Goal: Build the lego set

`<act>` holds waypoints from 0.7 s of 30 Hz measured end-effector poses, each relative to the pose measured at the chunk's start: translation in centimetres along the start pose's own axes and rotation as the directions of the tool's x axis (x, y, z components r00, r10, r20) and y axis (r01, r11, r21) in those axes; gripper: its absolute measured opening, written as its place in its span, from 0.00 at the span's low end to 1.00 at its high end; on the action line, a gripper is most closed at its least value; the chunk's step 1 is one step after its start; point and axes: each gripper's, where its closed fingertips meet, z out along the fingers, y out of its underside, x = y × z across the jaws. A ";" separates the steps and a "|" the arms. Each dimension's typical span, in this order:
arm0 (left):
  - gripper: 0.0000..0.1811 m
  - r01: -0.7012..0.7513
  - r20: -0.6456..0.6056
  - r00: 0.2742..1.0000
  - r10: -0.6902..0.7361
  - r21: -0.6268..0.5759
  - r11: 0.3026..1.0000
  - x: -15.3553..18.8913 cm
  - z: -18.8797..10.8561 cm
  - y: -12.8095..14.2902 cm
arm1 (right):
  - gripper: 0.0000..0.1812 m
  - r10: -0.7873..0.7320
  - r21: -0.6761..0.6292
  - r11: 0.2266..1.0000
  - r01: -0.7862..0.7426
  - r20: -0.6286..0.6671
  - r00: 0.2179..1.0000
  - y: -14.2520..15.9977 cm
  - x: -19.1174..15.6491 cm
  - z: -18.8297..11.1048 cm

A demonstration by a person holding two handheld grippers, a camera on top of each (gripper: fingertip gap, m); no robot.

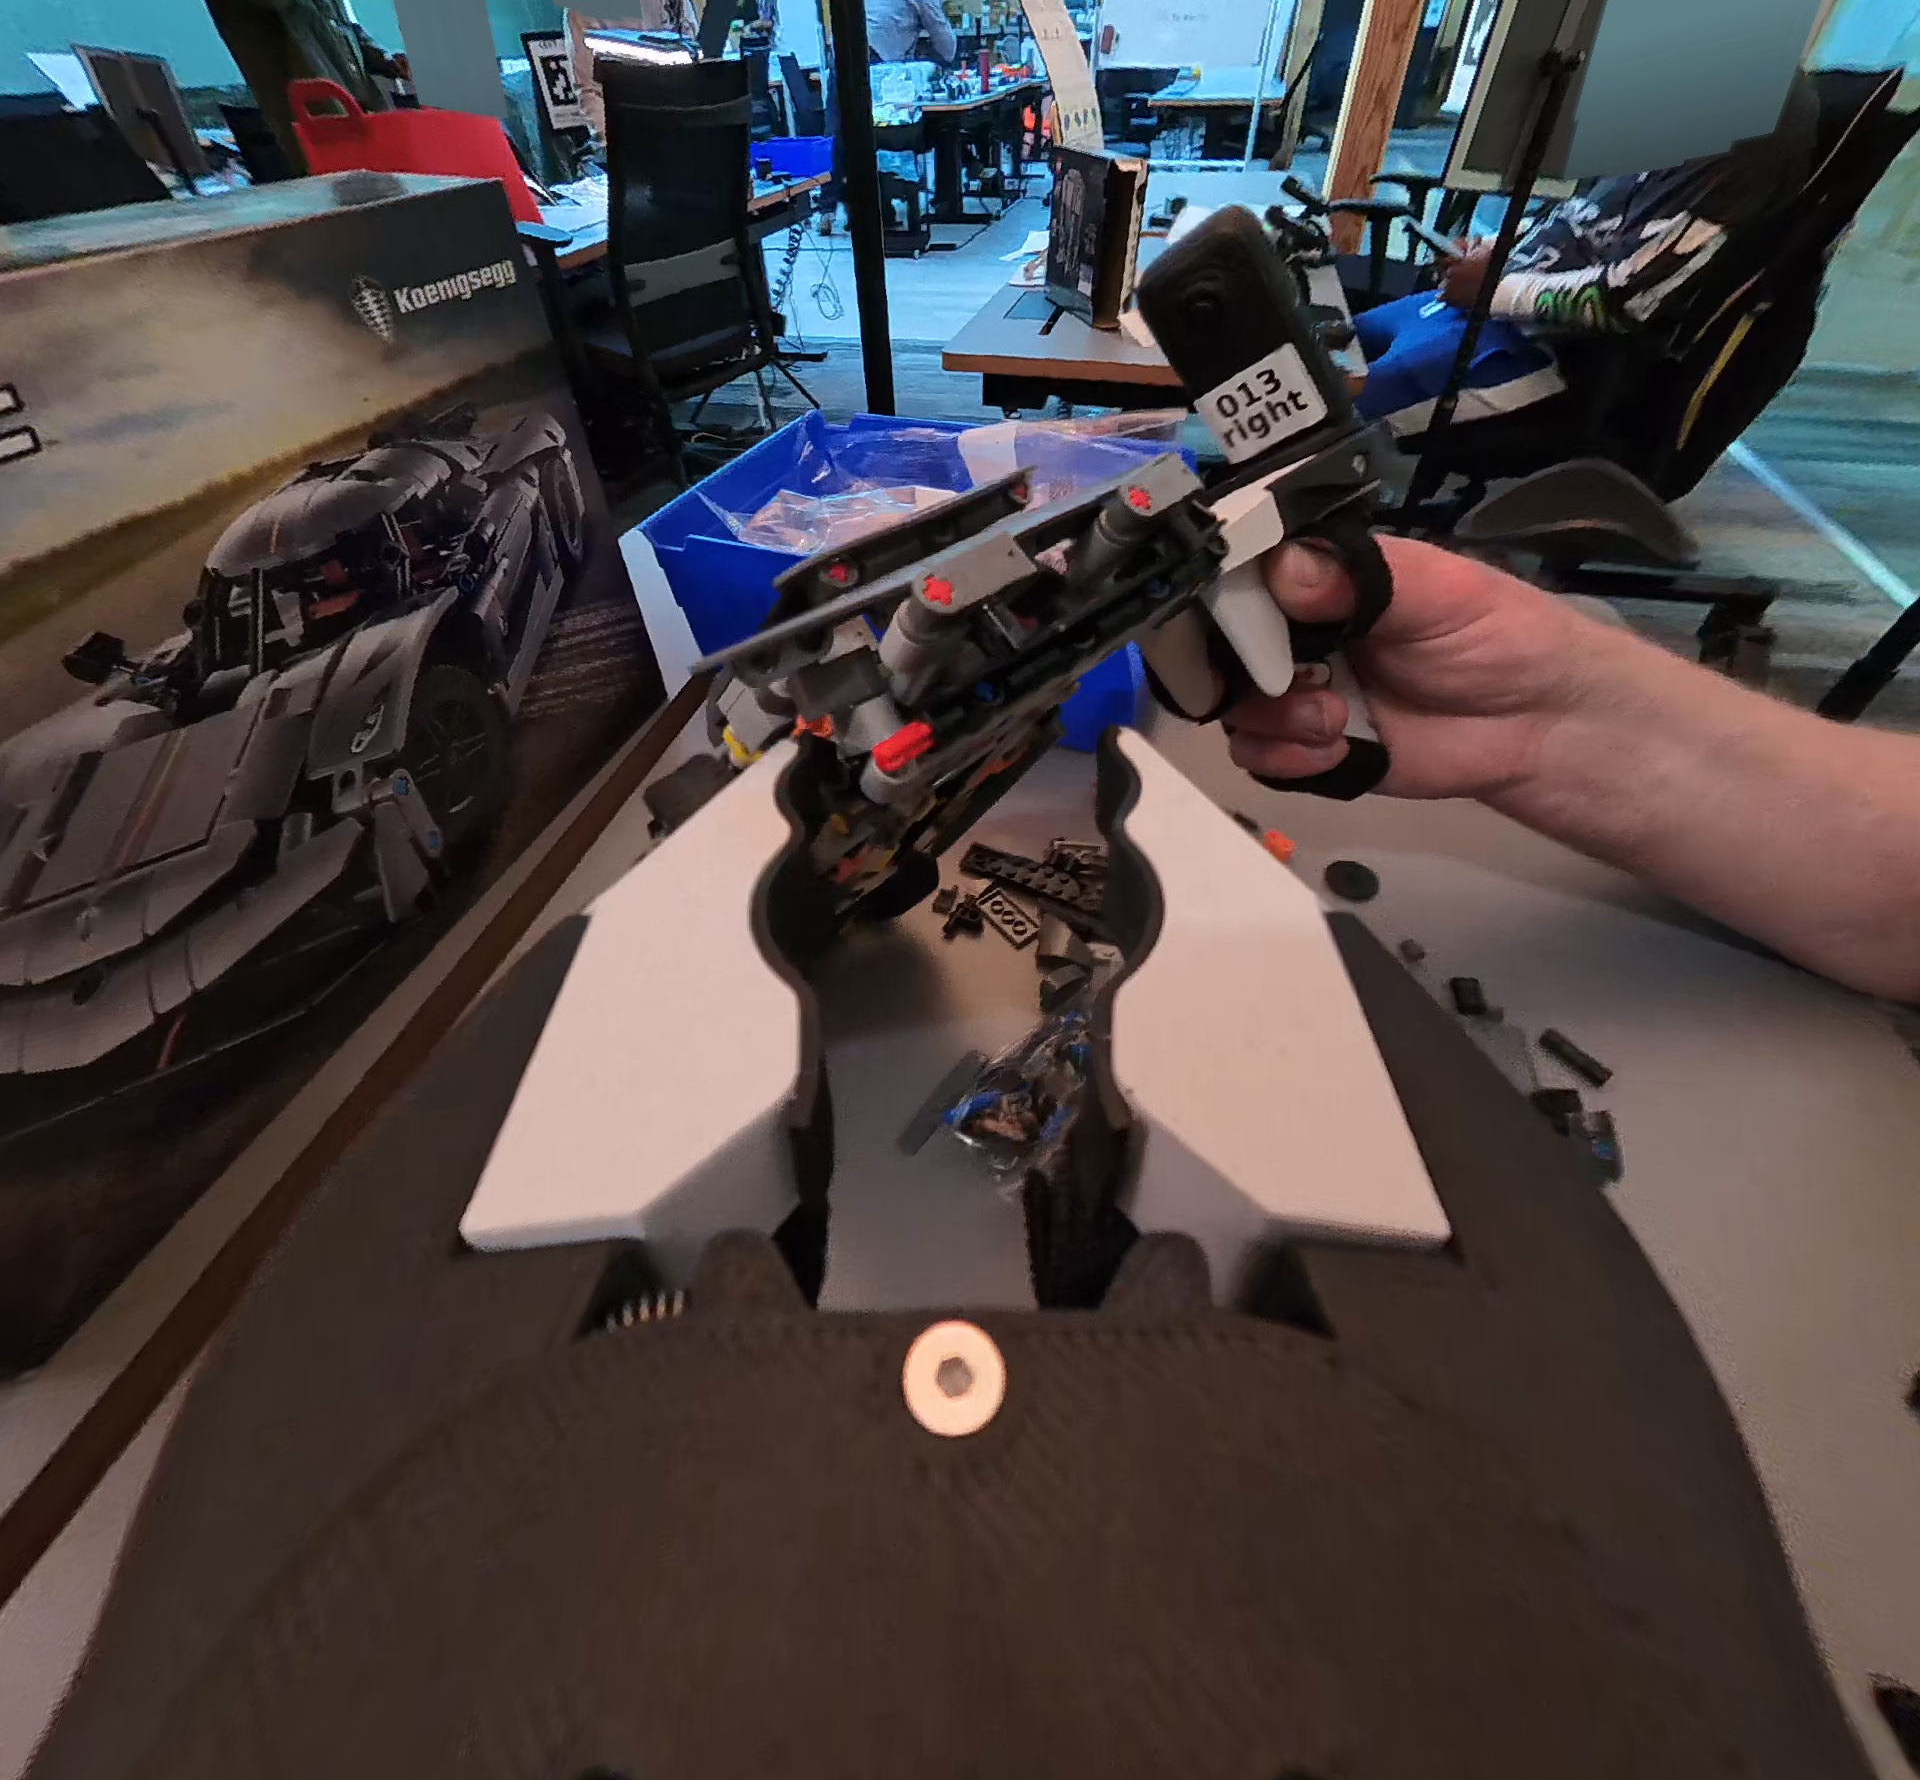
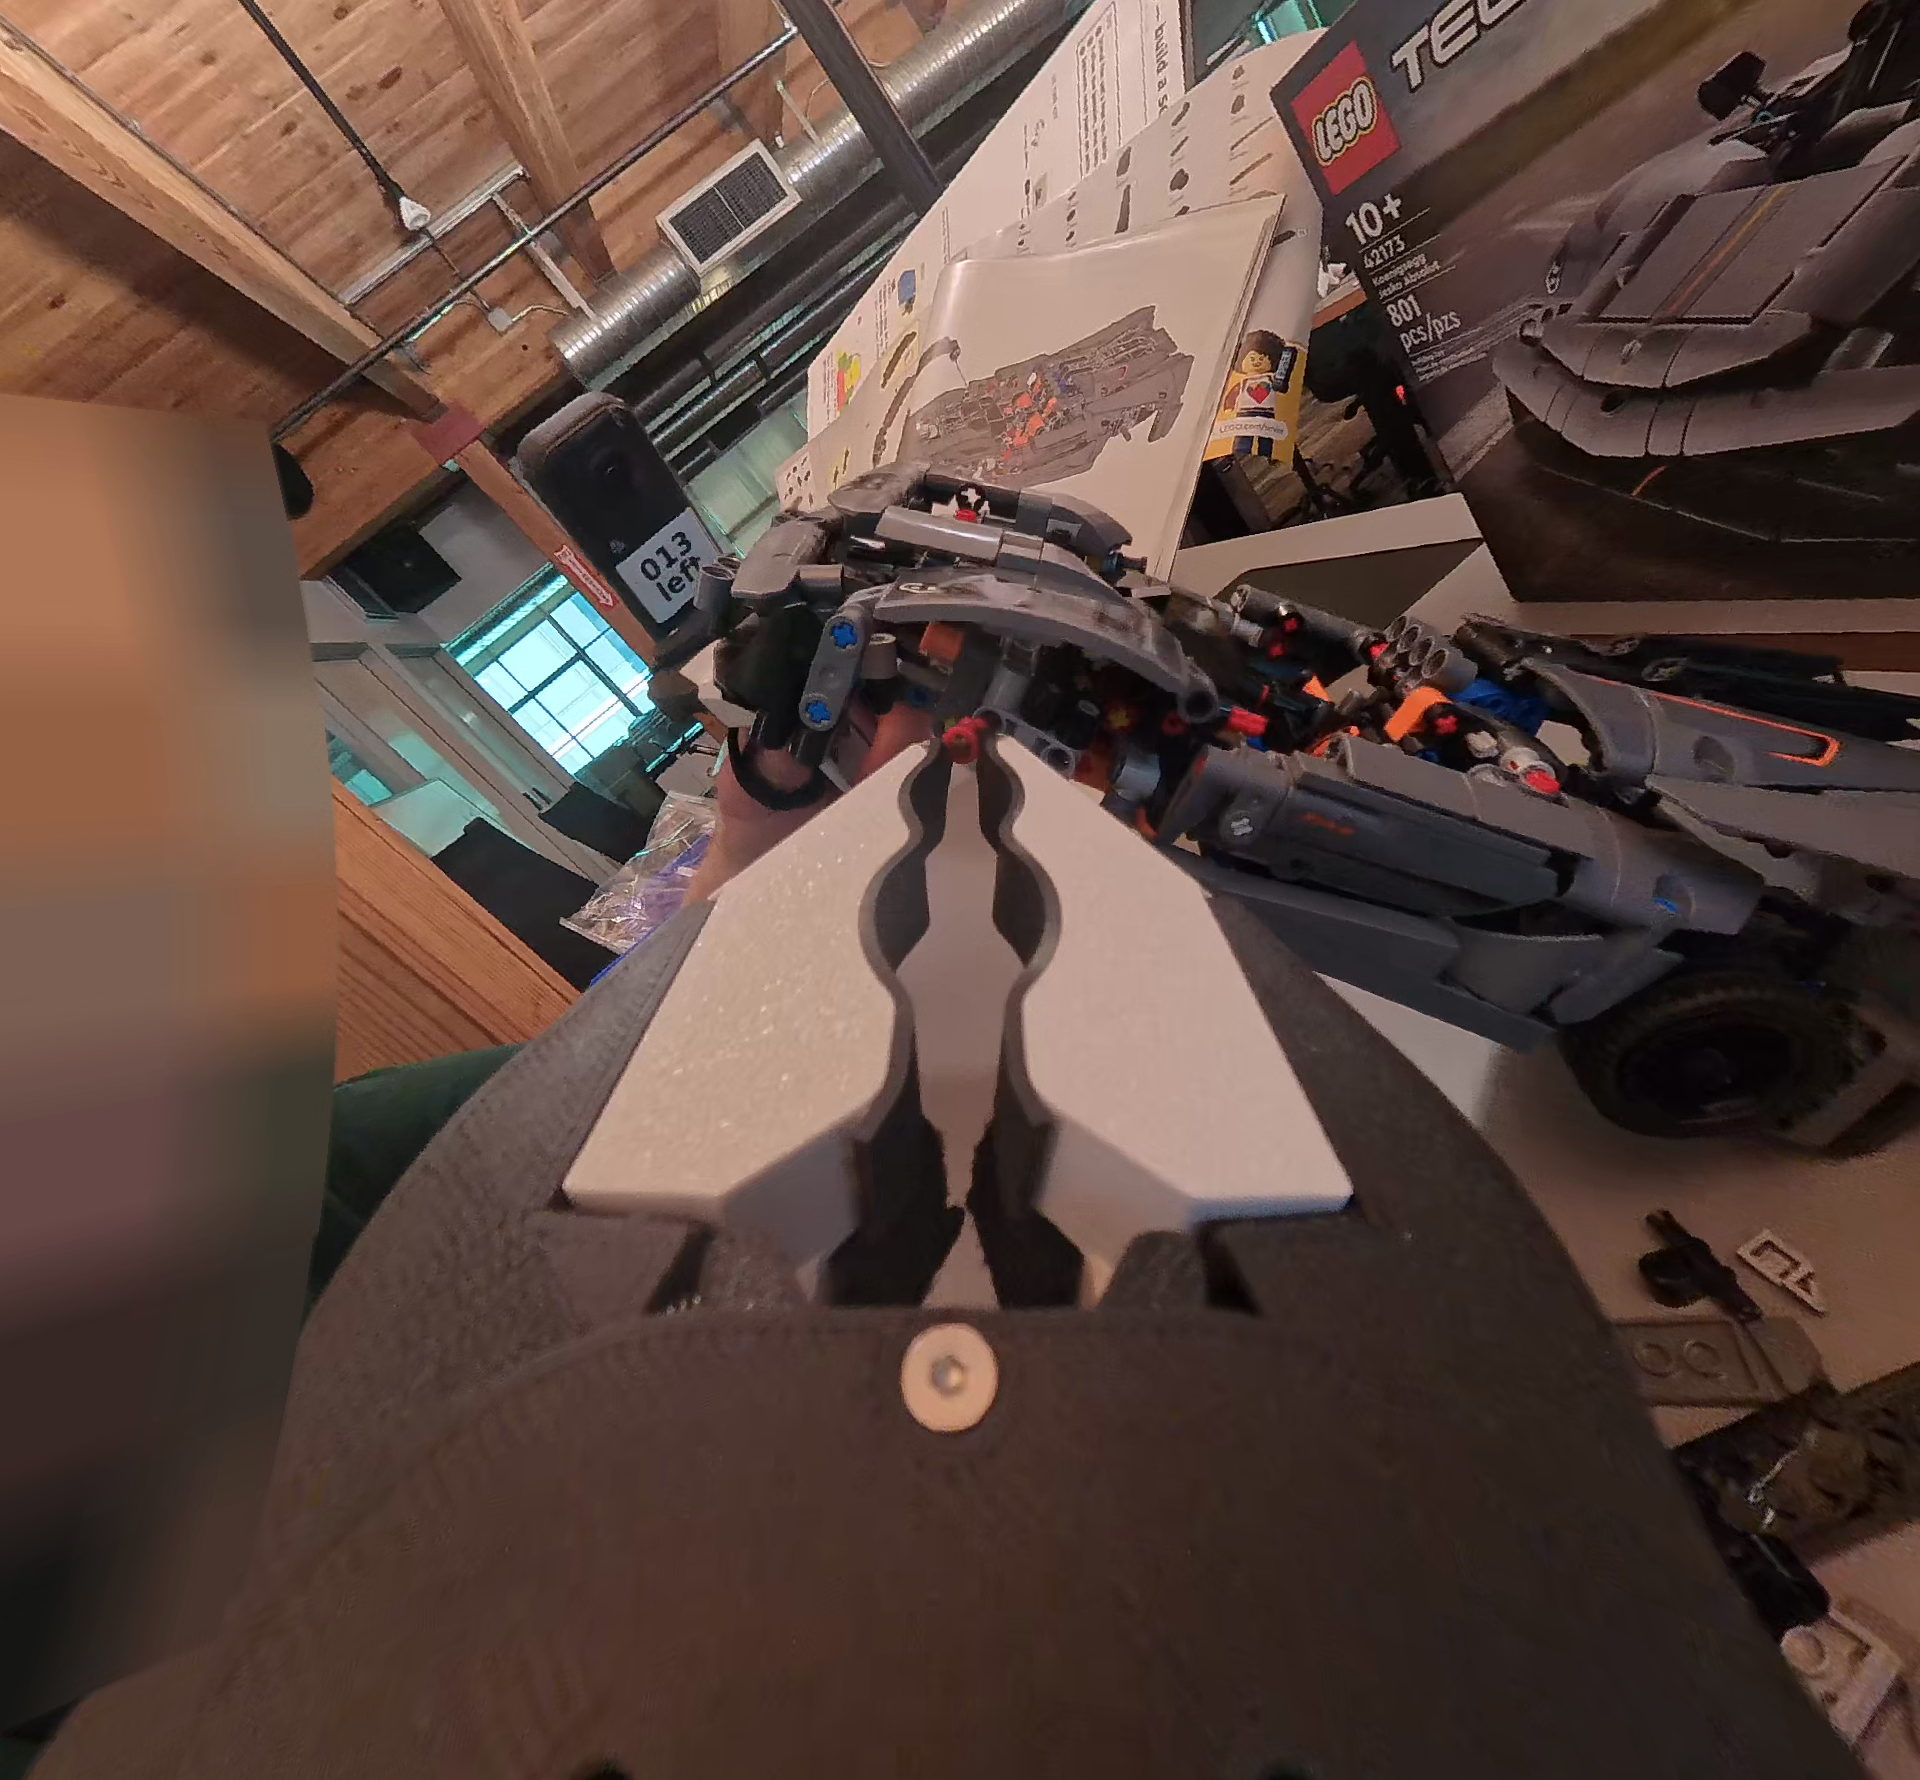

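Grey plastic makes up most of the half-built toy-brick sports car (image 1: 956, 618), with red pins, orange parts and blue connectors showing through its open frame. It is lifted at an angle above the pale tabletop (image 1: 1662, 951), in the space between the two tongs. In the right wrist view one black wheel at its far end sits low, on or just over the table; I can't tell which.

The left white-fingered gripper (image 1: 945, 754) is spread wide. The lower end of the car dips in between its fingers, close against the left one, with clear space on the other side.

The right white-fingered gripper (image 2: 966, 748) is drawn almost together, only a thin slit showing, and its tips pinch a small red pin on the car's frame. A bare hand (image 1: 1403, 670) wraps round its black handle.

Under the car lies a scatter of loose black and dark grey bricks (image 1: 1039, 899), and nearer, a small clear bag of blue and black pieces (image 1: 1008, 1107). A blue plastic bin (image 1: 707, 567) holding crumpled clear bags stands just behind. The large cardboard set box (image 1: 260, 587), picturing the finished grey car, stands along the table's left edge. An open instruction booklet (image 2: 1091, 348) is propped up behind the model.
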 end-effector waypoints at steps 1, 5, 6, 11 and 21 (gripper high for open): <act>0.28 -0.019 0.010 1.000 0.019 -0.007 1.000 0.0 0.0 0.2 | 0.02 -0.001 0.000 1.000 0.001 0.001 1.000 0.0 0.0 0.0; 0.29 -0.084 0.052 0.995 0.085 -0.025 0.996 -0.1 0.0 0.7 | 0.02 -0.003 -0.003 1.000 0.003 0.002 1.000 0.0 -0.1 0.1; 0.29 -0.091 0.060 0.994 0.093 -0.026 0.995 -0.1 0.0 0.8 | 0.02 -0.003 -0.006 1.000 0.003 0.003 1.000 0.1 -0.1 0.1; 0.28 -0.103 0.100 0.989 0.105 -0.029 0.994 -0.3 -0.2 1.2 | 0.02 -0.005 -0.015 1.000 0.005 0.006 1.000 0.3 -0.2 0.4; 0.24 -0.057 0.133 0.989 0.057 -0.002 0.998 -1.2 0.0 1.6 | 0.02 -0.013 -0.031 0.999 0.013 -0.013 1.000 0.8 0.6 0.5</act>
